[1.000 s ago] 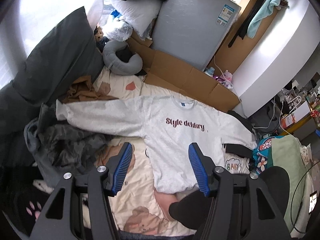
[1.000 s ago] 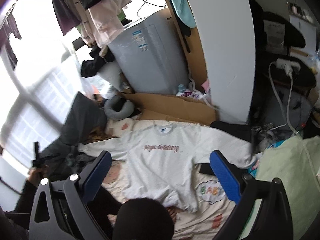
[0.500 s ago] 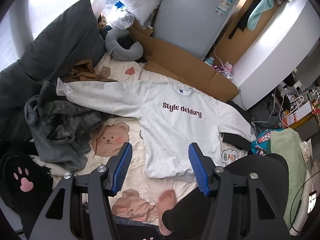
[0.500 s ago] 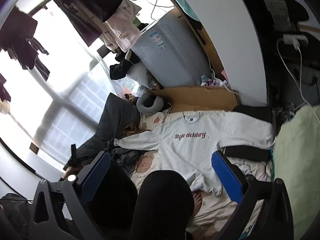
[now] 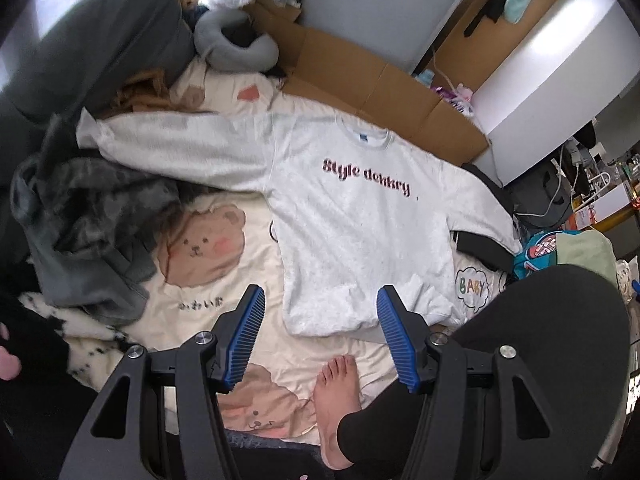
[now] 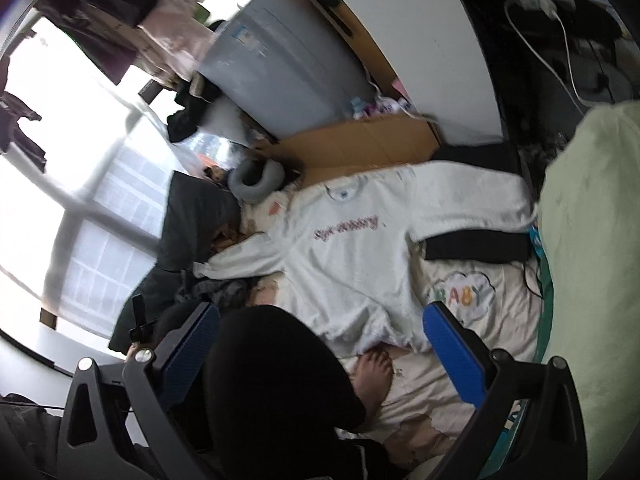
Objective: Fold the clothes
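A cluttered bedroom: a cream bear-print blanket (image 5: pixel 256 320) covers the floor, with flattened cardboard (image 5: pixel 384 92) along its far edge. A light grey sweatshirt (image 5: pixel 360 232) printed "Style dekkry" lies face up and spread flat in the middle of the blanket, sleeves out to both sides, collar toward the cardboard. A dark grey heap of clothes (image 5: pixel 88 232) sits at the blanket's left edge. A bare foot (image 5: pixel 336 396) rests just below the sweatshirt's hem. The left gripper (image 5: pixel 320 300) hangs above the hem, jaws apart and empty. The right gripper (image 6: pixel 320 320) is wide apart, holding nothing.
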The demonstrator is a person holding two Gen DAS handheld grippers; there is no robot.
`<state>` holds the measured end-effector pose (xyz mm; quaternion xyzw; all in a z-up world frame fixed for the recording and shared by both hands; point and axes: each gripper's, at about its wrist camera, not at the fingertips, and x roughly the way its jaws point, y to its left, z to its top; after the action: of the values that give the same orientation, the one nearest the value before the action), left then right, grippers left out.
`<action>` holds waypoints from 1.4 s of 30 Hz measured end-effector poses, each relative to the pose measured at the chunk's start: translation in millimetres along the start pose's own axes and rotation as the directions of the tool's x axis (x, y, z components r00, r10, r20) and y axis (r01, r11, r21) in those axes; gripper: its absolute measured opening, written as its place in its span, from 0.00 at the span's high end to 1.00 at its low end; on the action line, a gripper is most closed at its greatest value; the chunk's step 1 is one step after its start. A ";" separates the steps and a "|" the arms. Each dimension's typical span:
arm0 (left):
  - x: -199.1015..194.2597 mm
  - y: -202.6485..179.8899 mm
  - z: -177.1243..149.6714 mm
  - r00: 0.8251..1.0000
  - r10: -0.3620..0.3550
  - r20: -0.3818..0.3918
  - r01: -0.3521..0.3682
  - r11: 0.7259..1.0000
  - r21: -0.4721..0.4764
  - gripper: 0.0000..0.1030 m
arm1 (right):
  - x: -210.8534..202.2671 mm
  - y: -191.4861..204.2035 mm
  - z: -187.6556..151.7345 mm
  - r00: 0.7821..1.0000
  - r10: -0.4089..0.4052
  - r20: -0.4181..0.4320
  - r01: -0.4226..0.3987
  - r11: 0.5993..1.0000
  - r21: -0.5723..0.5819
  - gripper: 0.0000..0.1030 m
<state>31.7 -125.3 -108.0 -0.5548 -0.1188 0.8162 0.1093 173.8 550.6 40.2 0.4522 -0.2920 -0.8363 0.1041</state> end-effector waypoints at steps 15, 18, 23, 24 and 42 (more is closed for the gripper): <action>81.0 12.6 -23.7 0.998 -0.031 -0.057 0.031 1.000 -0.006 0.43 | 114.9 -73.6 -41.4 0.985 -0.111 -0.129 0.117 0.992 0.042 0.03; 98.0 21.7 -31.1 0.996 -0.018 -0.089 0.017 1.000 -0.019 0.43 | 135.0 -88.1 -54.2 0.979 -0.136 -0.149 0.144 0.989 0.045 0.09; 123.3 35.2 -42.6 0.991 -0.001 -0.131 -0.005 0.999 -0.039 0.43 | 172.0 -108.6 -80.7 0.964 -0.173 -0.202 0.179 0.984 0.010 0.31; 129.6 37.9 -45.3 0.990 0.003 -0.142 -0.009 0.999 -0.046 0.43 | 181.3 -113.8 -86.9 0.958 -0.180 -0.224 0.188 0.982 0.011 0.36; 212.0 52.4 -60.3 0.969 0.045 -0.242 -0.052 0.998 -0.023 0.43 | 295.1 -173.6 -163.0 0.913 -0.229 -0.338 0.259 0.965 0.047 0.64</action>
<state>9.0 -104.8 -332.4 -0.6542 -0.1030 0.7433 0.0946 154.6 497.3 -334.7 0.6230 -0.2494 -0.7410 0.0254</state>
